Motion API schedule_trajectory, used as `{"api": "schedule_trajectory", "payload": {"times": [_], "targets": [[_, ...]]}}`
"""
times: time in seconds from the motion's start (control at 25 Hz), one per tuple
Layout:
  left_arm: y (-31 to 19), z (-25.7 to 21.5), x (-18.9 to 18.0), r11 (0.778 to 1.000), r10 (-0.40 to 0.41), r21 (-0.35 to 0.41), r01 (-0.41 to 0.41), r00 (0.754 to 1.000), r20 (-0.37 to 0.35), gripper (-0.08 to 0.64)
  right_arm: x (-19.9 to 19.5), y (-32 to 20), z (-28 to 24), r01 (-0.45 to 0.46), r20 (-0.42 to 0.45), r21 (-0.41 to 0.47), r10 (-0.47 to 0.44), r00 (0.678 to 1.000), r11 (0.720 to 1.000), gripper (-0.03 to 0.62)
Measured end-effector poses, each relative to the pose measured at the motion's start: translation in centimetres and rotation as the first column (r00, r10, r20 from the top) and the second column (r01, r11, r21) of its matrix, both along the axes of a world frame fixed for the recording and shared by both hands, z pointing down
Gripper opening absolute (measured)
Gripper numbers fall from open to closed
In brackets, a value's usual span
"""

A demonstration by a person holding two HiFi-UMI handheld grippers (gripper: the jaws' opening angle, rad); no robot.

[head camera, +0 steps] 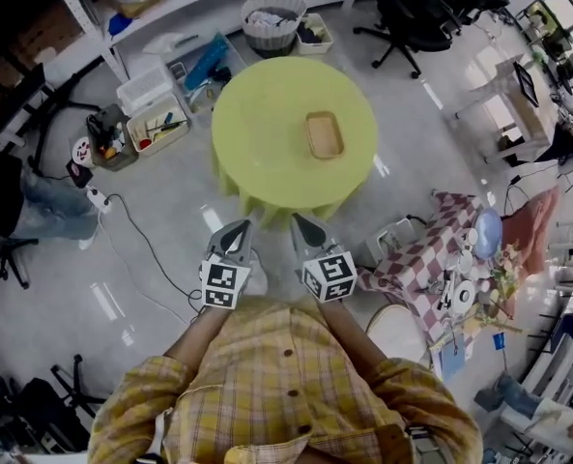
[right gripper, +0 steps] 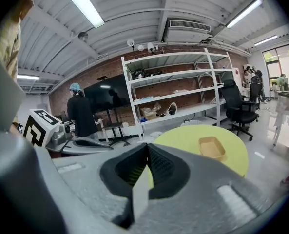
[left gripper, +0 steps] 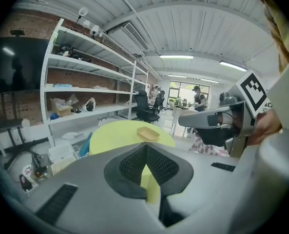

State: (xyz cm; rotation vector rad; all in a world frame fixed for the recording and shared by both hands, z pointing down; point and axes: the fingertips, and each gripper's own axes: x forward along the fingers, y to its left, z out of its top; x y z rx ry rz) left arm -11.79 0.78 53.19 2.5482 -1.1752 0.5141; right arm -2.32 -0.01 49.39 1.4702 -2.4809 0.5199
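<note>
I am standing on a pale, glossy floor in a big workshop. White shelving is running along the far side of it. Right in front of me a round table under a yellow-green cloth is taking up the middle of the head view. Off to my right a smaller table in a red-and-white checked cloth is carrying a clutter of dishes. A black office chair is sitting beyond the round table, and a white mesh basket is standing near the shelving. An open bin of tools is lying on the floor to the table's left.

I am holding both grippers low and close to my body, just short of the table's near edge and touching nothing. They are side by side, near each other but apart. The left gripper is pointing at the table, its jaws pressing together at the tips with nothing between them. The right gripper is doing the same, jaws meeting at the tips and gripping nothing.

A tan tray is lying on the cloth a little right of the table's centre, well apart from both grippers. It is looking empty, though from here I cannot be sure.
</note>
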Motion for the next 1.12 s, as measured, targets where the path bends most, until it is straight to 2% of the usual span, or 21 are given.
{"api": "schedule_trajectory", "payload": {"times": [0.4,0.84,1.12], "targets": [[-4.9,-0.1,-0.3,1.0,0.024,-0.008,-0.024,0.999,-0.048,0.005,-0.2,-4.2,-0.3,-0.044,-0.036,-0.01,0.043,0.998,0.999,-0.003],[-8.1,1.3,0.7,0.999,-0.018,-0.041,0.017,0.999,-0.039,0.005,1.0,-7.7,1.1,-0.014,-0.009,-0.041,0.014,1.0,0.999,-0.002],[-11.1,0.0,2.3,0.998,-0.065,-0.003,0.065,0.997,-0.042,0.005,2.5,-10.5,0.7,0.013,0.007,-0.031,-0.013,1.0,0.999,-0.003]]}}
